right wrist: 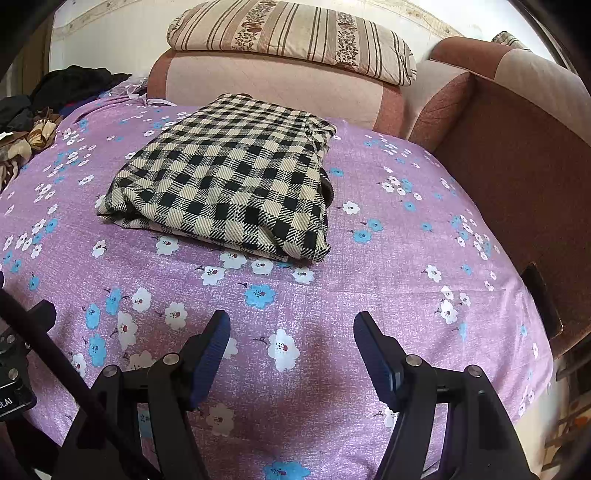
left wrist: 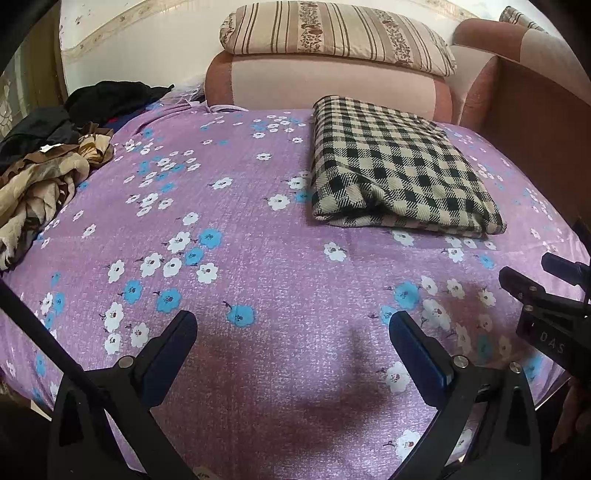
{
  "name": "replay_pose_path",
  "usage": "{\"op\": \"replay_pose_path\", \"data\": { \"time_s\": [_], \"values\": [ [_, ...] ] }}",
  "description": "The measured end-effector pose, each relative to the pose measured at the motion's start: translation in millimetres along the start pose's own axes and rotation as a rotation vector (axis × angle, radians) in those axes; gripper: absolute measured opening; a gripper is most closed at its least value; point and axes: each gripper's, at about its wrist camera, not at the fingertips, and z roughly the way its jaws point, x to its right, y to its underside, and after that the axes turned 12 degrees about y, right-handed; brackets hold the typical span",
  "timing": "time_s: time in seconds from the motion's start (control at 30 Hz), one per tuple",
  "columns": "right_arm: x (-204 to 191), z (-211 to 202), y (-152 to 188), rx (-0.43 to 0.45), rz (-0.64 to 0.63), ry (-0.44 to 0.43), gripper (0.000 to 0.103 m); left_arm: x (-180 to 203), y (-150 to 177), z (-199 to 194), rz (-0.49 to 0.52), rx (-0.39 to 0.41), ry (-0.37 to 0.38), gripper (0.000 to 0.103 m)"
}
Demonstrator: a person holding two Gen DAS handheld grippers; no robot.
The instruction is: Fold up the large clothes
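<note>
A black-and-cream checked garment [left wrist: 395, 166] [right wrist: 229, 177] lies folded into a thick rectangle on the purple flowered bedsheet [left wrist: 258, 258] [right wrist: 369, 258], toward the far right side of the bed. My left gripper [left wrist: 293, 325] hovers open over bare sheet, well short of the garment and to its left. My right gripper [right wrist: 291, 325] is open too, above the sheet in front of the garment's near edge, with nothing between its fingers. The right gripper also shows at the right edge of the left wrist view [left wrist: 546, 288].
A heap of unfolded clothes, brown-patterned [left wrist: 40, 188] and black [left wrist: 110, 98], lies at the bed's far left. A pink headboard cushion [left wrist: 325, 85] with a striped pillow [left wrist: 332, 35] stands behind the bed. A brown upholstered side panel [right wrist: 517, 166] borders the right.
</note>
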Motion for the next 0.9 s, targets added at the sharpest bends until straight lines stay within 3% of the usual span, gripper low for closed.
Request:
{"op": "replay_pose_path", "data": {
  "time_s": [0.9],
  "values": [
    [-7.5,0.1,2.1,0.001,-0.005,-0.031,0.075,-2.6,1.7,5.0,-0.03,-0.036,0.038,0.103]
  ]
}}
